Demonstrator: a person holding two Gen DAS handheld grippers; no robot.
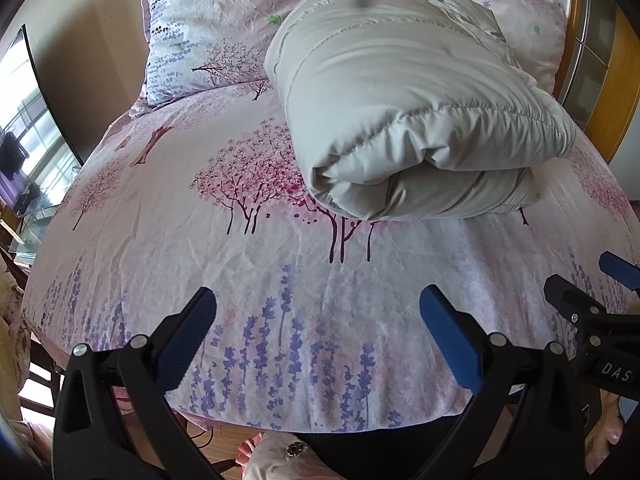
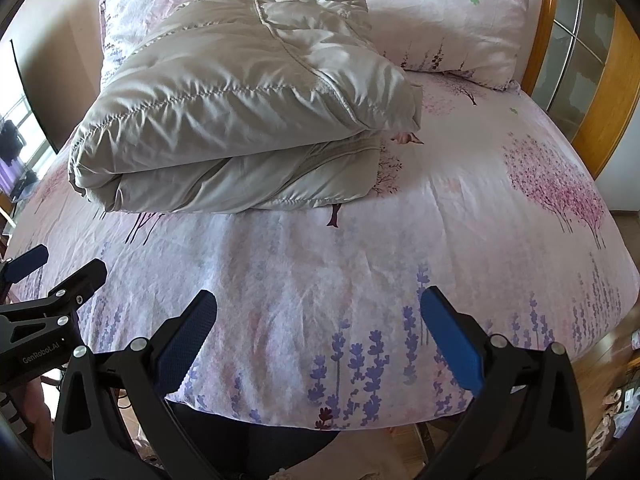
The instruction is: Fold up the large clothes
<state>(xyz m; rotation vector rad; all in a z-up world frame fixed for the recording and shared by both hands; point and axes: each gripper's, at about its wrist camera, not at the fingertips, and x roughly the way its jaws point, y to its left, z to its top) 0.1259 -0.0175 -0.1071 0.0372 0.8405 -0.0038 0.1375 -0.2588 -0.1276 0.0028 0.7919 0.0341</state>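
A puffy beige quilted coat (image 1: pixel 408 92) lies folded into a thick bundle on the bed, its doubled edge facing me; in the right wrist view the same coat (image 2: pixel 240 96) sits at the upper left. My left gripper (image 1: pixel 318 304) hovers open over the foot of the bed, well short of the coat, nothing between its blue pads. My right gripper (image 2: pixel 318 304) is also open and empty, near the bed's front edge. The right gripper (image 1: pixel 600 280) shows at the right edge of the left wrist view, the left gripper (image 2: pixel 56 268) at the left edge of the other.
The bed sheet (image 1: pixel 200 240) is pink with tree and lavender prints. Two matching pillows (image 1: pixel 200 28) (image 2: pixel 452 20) lie at the head. A wooden headboard (image 2: pixel 548 32) stands at the right. A television (image 1: pixel 28 120) stands left of the bed. Wooden floor (image 1: pixel 224 444) shows below the bed's edge.
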